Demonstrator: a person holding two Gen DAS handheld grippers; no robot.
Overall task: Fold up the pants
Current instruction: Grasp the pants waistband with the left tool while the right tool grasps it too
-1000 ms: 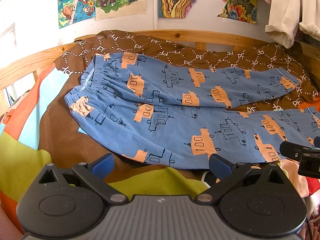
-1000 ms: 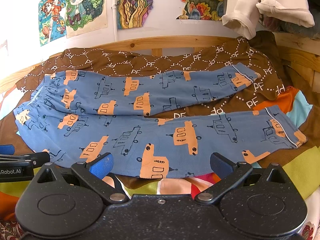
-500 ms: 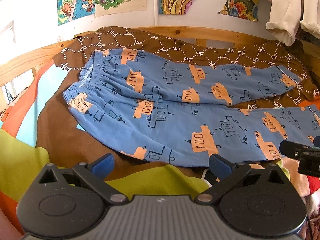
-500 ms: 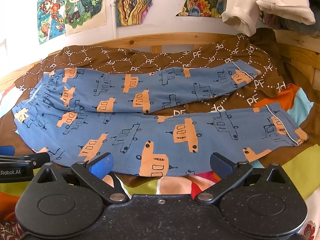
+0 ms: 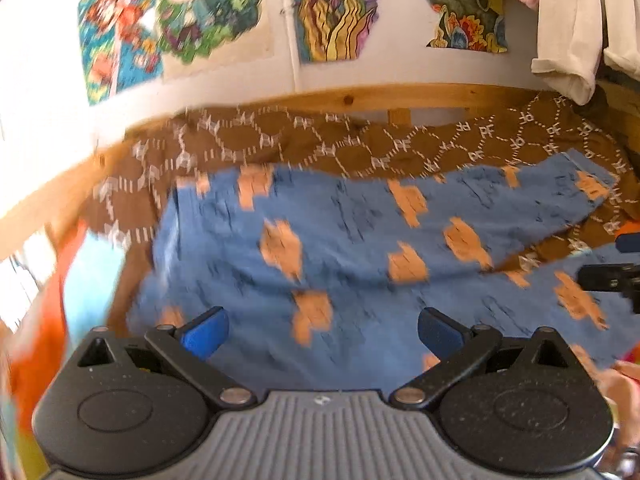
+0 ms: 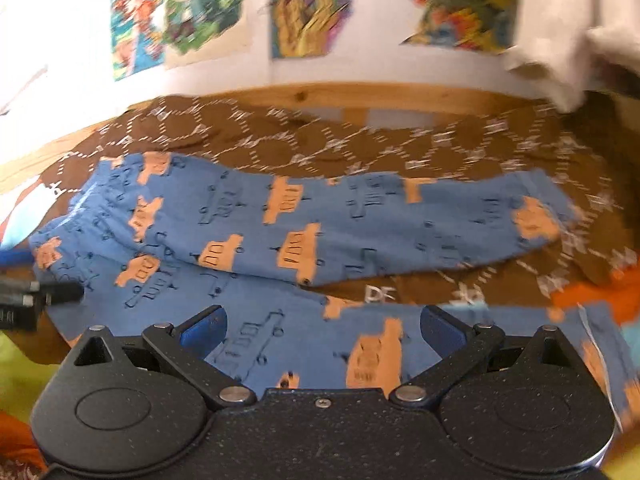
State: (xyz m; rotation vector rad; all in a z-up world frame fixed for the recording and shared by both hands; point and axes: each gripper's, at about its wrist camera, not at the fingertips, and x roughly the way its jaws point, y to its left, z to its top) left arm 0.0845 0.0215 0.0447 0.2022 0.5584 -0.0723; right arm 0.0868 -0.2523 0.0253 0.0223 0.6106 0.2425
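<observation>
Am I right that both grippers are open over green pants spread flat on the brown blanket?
Not quite: the pants are blue with orange vehicle prints, not green, as the right wrist view shows. The rest holds: the left gripper and right gripper are open, and the pants lie on the brown blanket.

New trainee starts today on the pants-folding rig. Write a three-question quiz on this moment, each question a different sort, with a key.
1. True or false: the left gripper is clamped on the blue pants.
2. Multiple choice: the pants lie on (A) a bare wooden floor, (B) a brown patterned blanket, (C) a glass table.
3. Fill in: the two legs of the pants lie ____, not yet folded one over the other.

Key
1. False: its jaws stand open over the cloth, as do those of the right gripper.
2. B.
3. Spread apart.
</observation>
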